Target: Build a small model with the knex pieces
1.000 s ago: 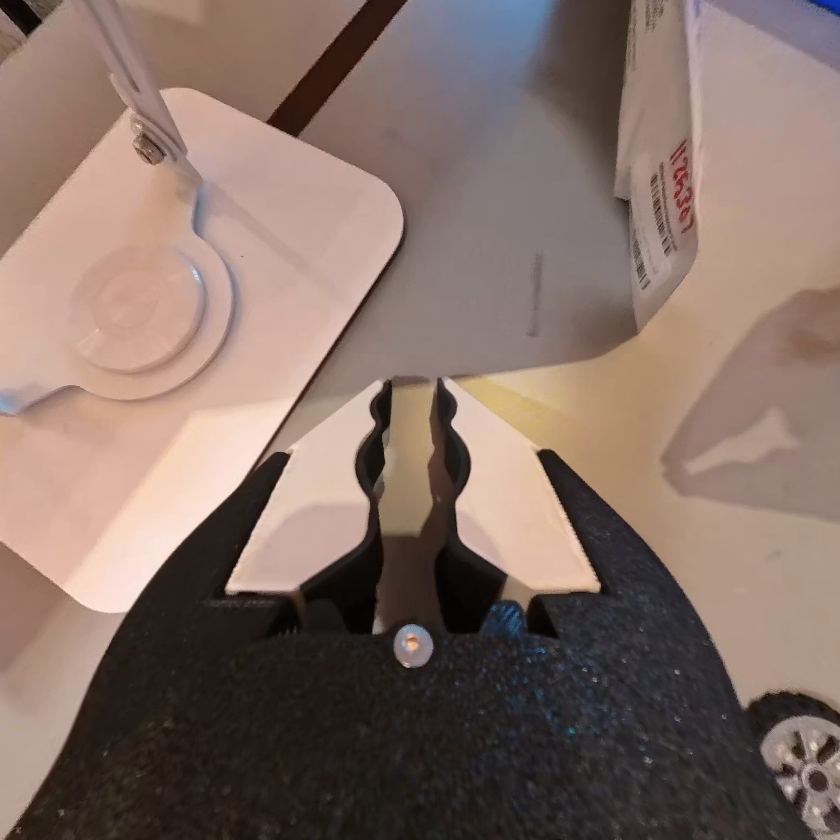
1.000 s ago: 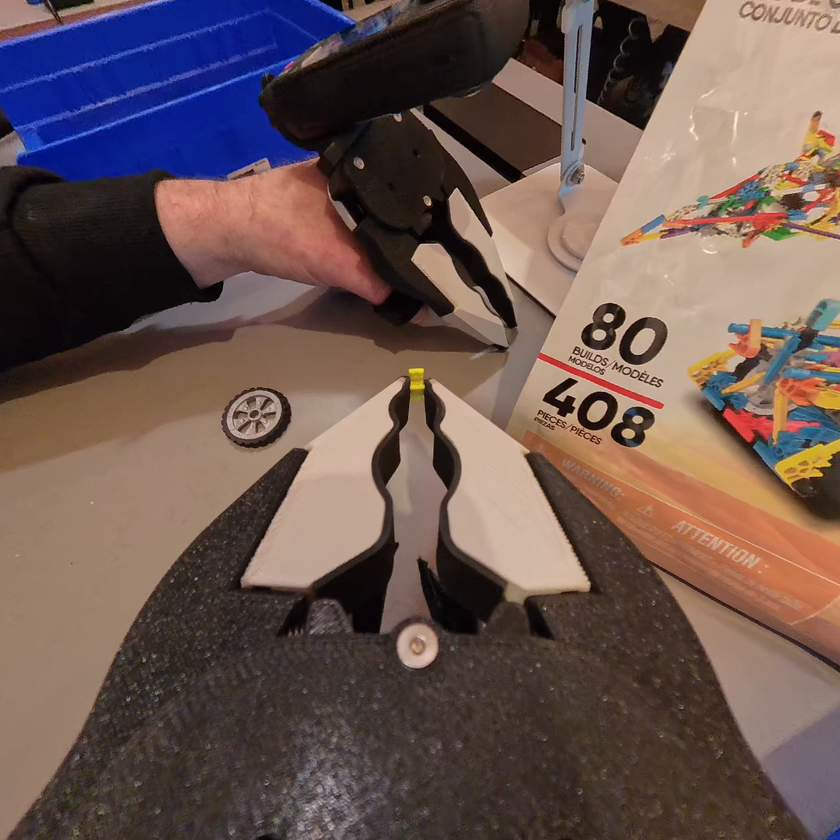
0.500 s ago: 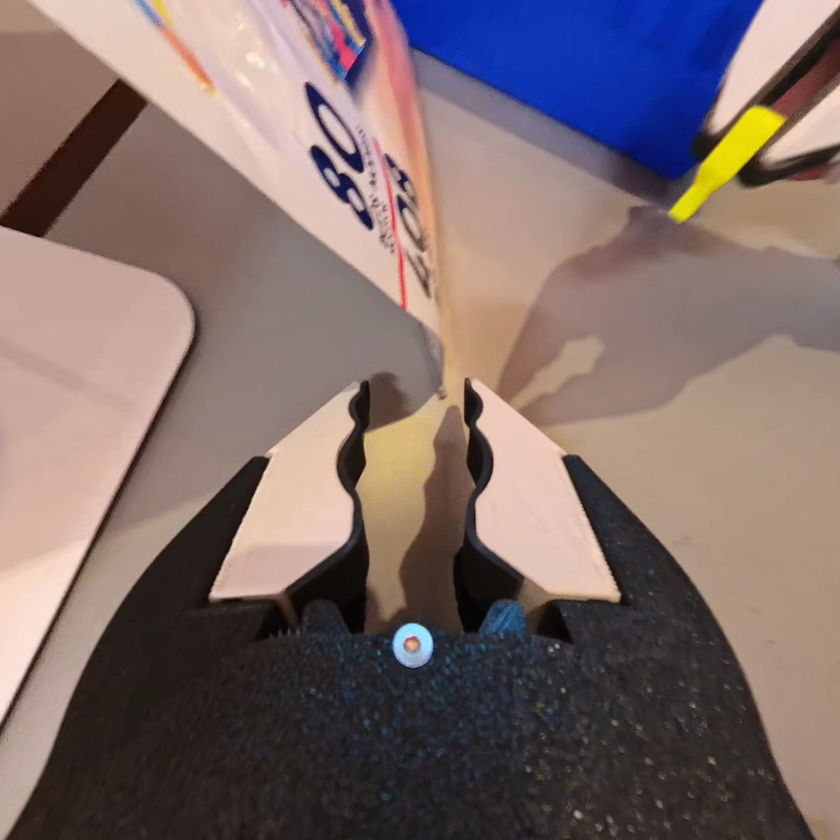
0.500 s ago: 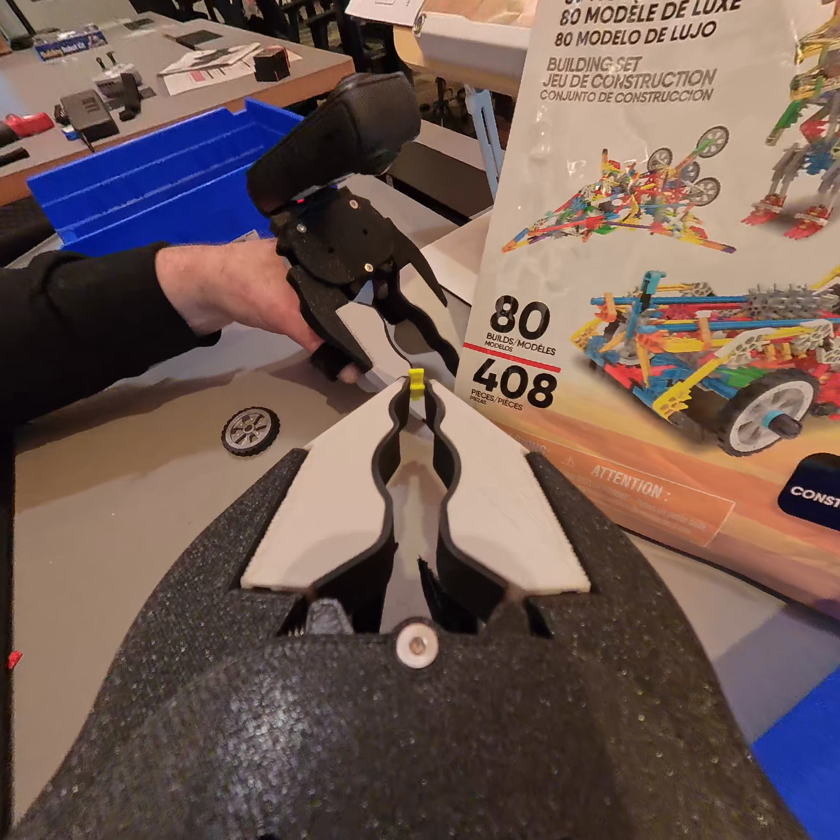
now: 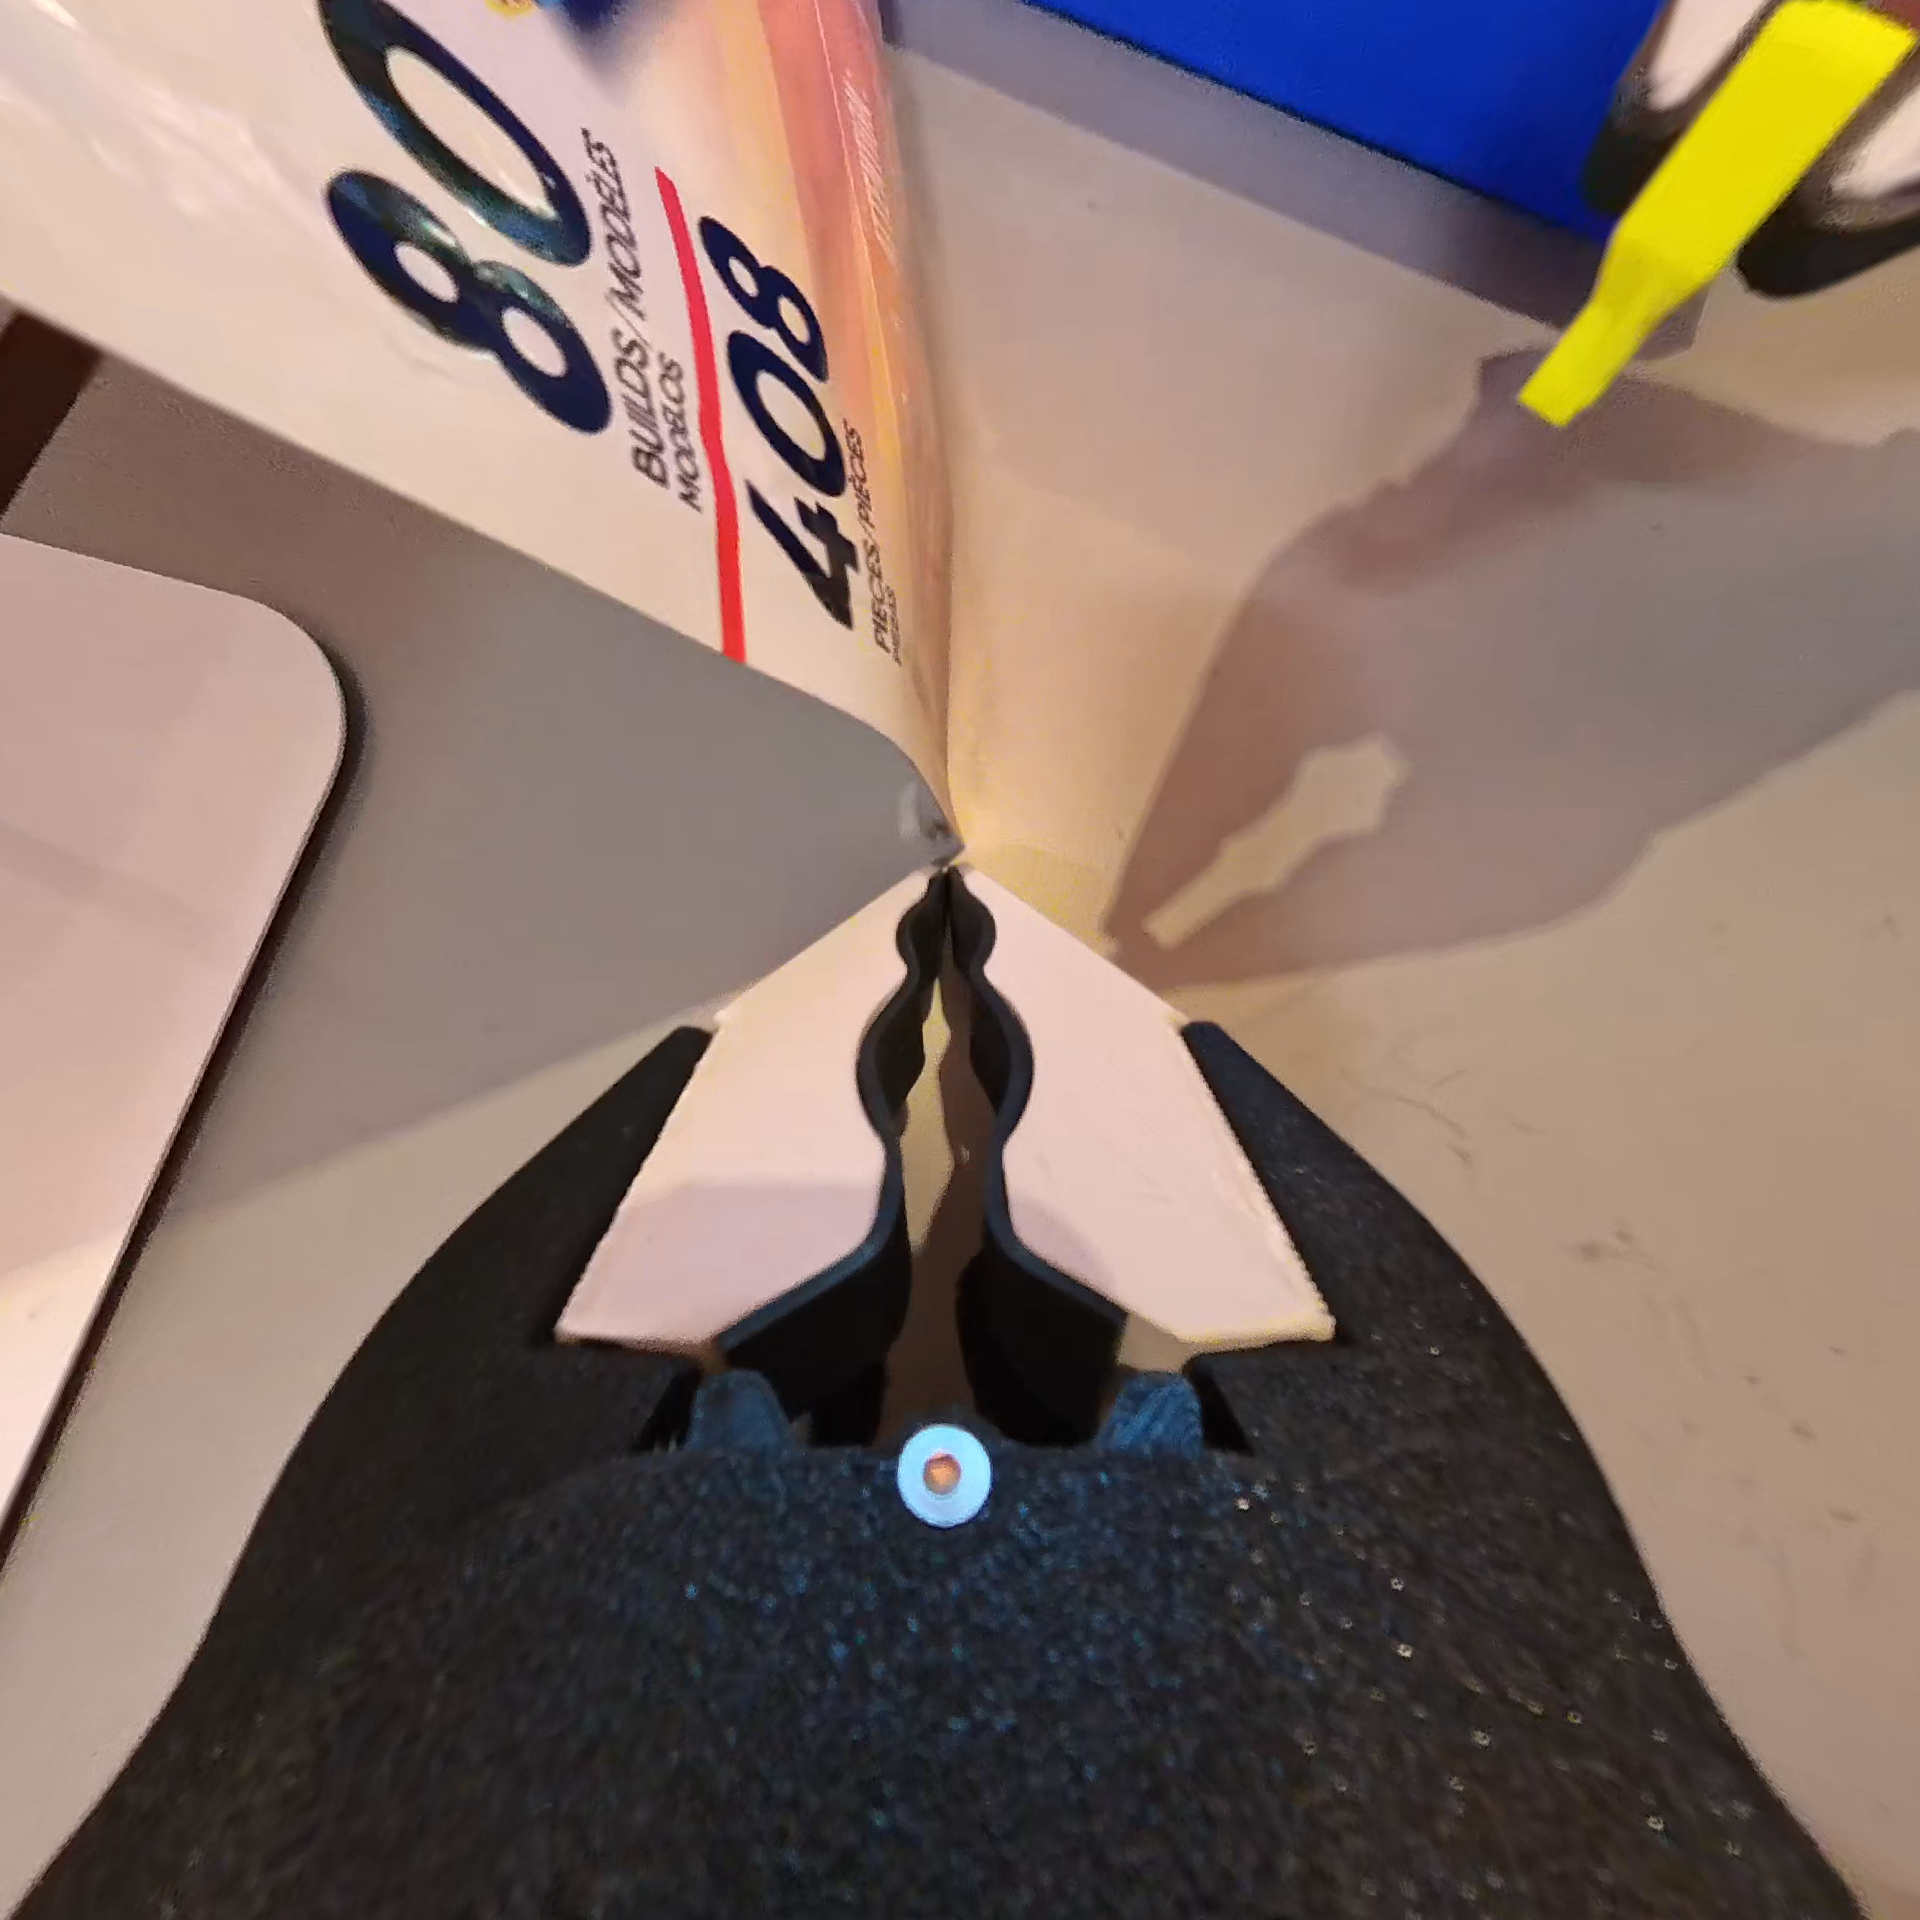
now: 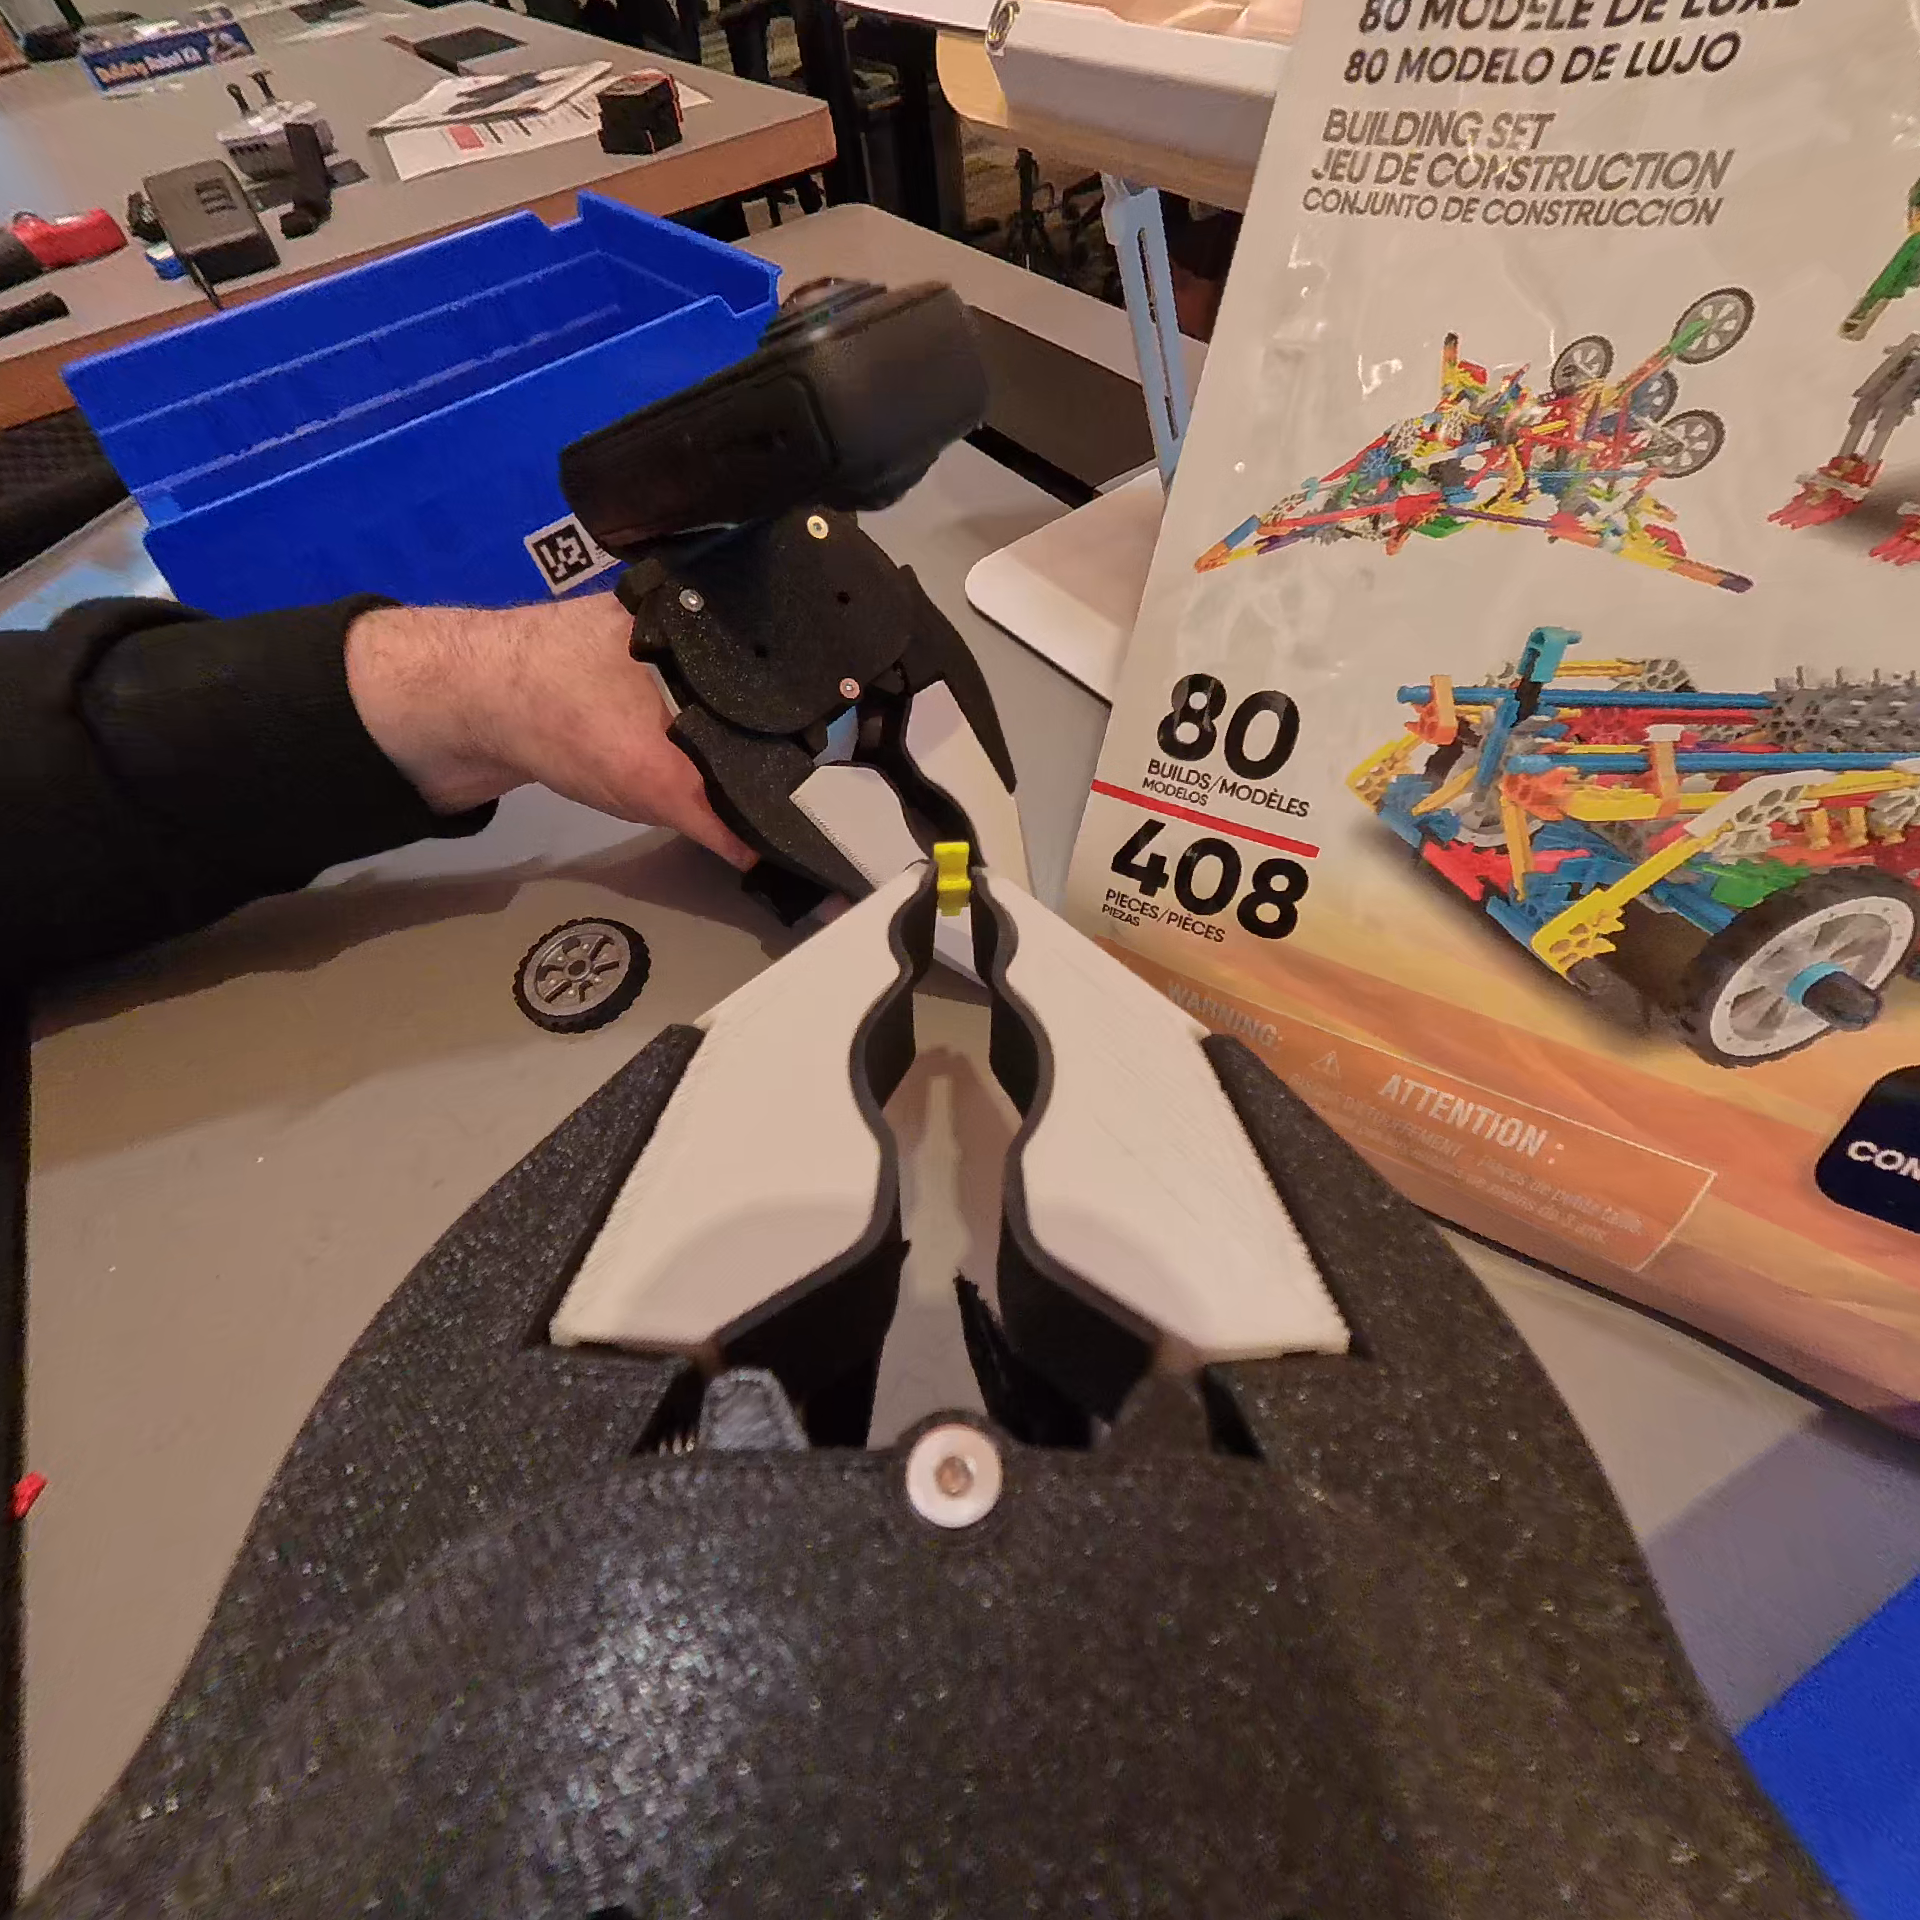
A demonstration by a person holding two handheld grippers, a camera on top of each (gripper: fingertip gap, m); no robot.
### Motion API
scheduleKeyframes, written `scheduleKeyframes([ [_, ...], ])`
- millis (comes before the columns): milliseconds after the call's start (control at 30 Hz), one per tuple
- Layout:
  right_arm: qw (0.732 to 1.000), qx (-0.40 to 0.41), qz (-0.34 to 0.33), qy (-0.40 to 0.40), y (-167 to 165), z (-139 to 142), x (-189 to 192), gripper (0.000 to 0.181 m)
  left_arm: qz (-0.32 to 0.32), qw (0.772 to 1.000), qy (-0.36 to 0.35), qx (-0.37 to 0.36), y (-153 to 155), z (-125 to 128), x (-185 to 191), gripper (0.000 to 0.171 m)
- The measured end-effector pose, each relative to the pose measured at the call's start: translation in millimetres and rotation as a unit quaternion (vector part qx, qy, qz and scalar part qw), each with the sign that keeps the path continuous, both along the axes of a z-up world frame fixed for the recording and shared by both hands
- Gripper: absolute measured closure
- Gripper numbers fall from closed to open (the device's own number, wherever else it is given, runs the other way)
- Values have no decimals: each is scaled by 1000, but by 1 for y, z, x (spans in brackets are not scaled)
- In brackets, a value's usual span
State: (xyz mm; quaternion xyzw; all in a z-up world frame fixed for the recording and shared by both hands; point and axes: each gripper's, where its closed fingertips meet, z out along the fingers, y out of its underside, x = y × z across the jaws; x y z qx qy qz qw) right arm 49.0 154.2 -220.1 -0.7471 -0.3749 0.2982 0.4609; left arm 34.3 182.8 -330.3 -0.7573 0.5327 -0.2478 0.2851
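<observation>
- The right gripper [image 6: 951,906] is closed on a small yellow piece [image 6: 951,878]. It is pinched only at the very fingertips, and its top sticks up above them. It hangs in front of the lower left corner of the building-set box [image 6: 1558,935], apart from it.
- The hold is thin, since only the piece's lower part sits between the tips.
- The left gripper [image 5: 945,896] has its tips pressed together with nothing visible between them. They sit right at the box's lower left corner; I cannot tell whether they touch it.
- In the right wrist view, the person's hand [image 6: 520,707] holds the left gripper low over the grey table [image 6: 260,1143], left of the box.
- A loose grey wheel [image 6: 582,971] lies flat on the table, further left of the box and below that hand.
- A white base plate [image 5: 135,831] lies left of the box, behind its corner.
- A blue bin [image 6: 416,416] stands open, well left of the box and beyond the hand.
</observation>
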Motion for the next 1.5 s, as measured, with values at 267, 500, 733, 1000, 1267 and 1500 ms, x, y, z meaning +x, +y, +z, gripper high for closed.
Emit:
scheduleKeyframes([
  [267,1000,1,0,3,-1,1,2,175,22,1000,13,-6,0,1,-13,164],
  [500,1000,0,5,1,-2,0,0,175,4,1000,8,-12,2,3,0,143],
  [733,1000,1,5,4,-2,0,2,175,44,999,19,-3,12,-1,-6,171],
  [1000,999,-22,27,-14,-10,-15,-21,175,81,994,80,-7,-24,-1,-65,171],
  [1267,993,-72,26,-91,-11,-71,-76,175,114,992,60,14,-33,-1,-86,159],
  [1500,990,-109,7,-89,10,-95,-87,175,126,991,33,10,-28,-1,-87,171],
])
